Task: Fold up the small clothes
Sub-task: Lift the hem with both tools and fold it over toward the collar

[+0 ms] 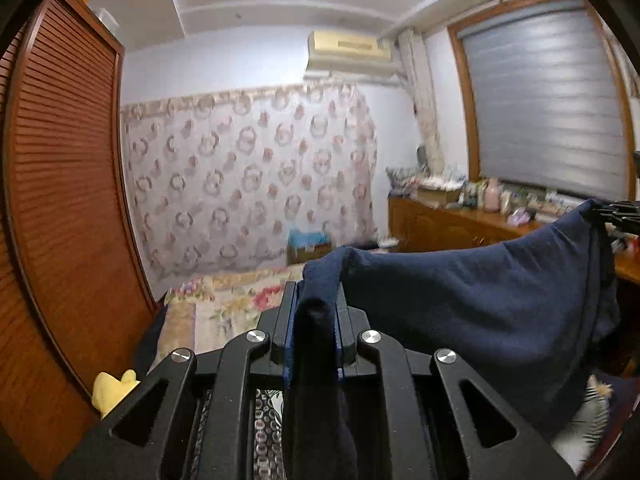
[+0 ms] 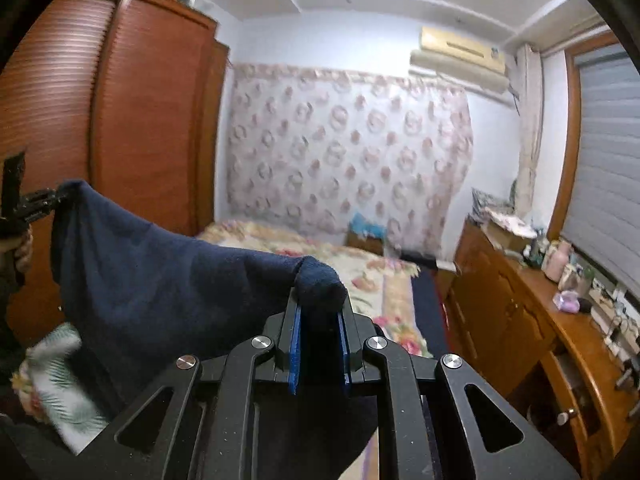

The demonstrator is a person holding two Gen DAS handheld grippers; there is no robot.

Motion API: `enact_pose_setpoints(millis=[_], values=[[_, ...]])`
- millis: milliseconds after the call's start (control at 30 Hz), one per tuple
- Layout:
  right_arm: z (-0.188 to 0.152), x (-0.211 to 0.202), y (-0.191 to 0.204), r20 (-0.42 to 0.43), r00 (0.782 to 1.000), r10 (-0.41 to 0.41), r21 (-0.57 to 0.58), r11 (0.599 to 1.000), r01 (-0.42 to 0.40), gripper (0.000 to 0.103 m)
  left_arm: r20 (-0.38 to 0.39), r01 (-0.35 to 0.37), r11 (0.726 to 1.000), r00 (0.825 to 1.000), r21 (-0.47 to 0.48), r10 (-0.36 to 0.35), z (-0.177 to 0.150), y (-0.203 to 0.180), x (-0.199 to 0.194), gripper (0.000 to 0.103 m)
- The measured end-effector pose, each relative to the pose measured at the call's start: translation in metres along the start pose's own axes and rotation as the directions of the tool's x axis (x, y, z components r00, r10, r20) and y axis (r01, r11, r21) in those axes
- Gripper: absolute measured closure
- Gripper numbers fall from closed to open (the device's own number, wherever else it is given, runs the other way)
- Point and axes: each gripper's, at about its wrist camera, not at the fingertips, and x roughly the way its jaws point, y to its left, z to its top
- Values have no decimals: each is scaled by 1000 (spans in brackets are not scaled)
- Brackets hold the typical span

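Cloth, navy garment point(image 1: 480, 292), held in the air above the bed point(image 2: 376, 280), strung between both grippers. Left gripper point(image 1: 316, 312) jaws clenched on one top corner; right gripper point(image 2: 319, 312) jaws clenched on the other. Long axis runs gripper to gripper, rest of the fabric sagging below. Both hands equally engaged; likely next, lowering it flat onto the bed. Wardrobe point(image 2: 132, 120) behind, dresser point(image 2: 520, 320) to the right.

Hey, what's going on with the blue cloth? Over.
Left gripper, right gripper: shut on navy cloth. Cloth stretched between them, above the bed. Nothing blocking.
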Motion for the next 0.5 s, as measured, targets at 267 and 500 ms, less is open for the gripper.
enact_pose_setpoints(millis=[267, 500], values=[[-12, 154, 0, -191, 982, -2, 69, 997, 15, 88, -182, -16, 999, 983, 27, 21, -33, -14, 121, 87], [-1, 235, 1, -300, 954, 27, 91, 996, 0, 88, -288, -23, 1000, 957, 19, 28, -55, -19, 171, 87]])
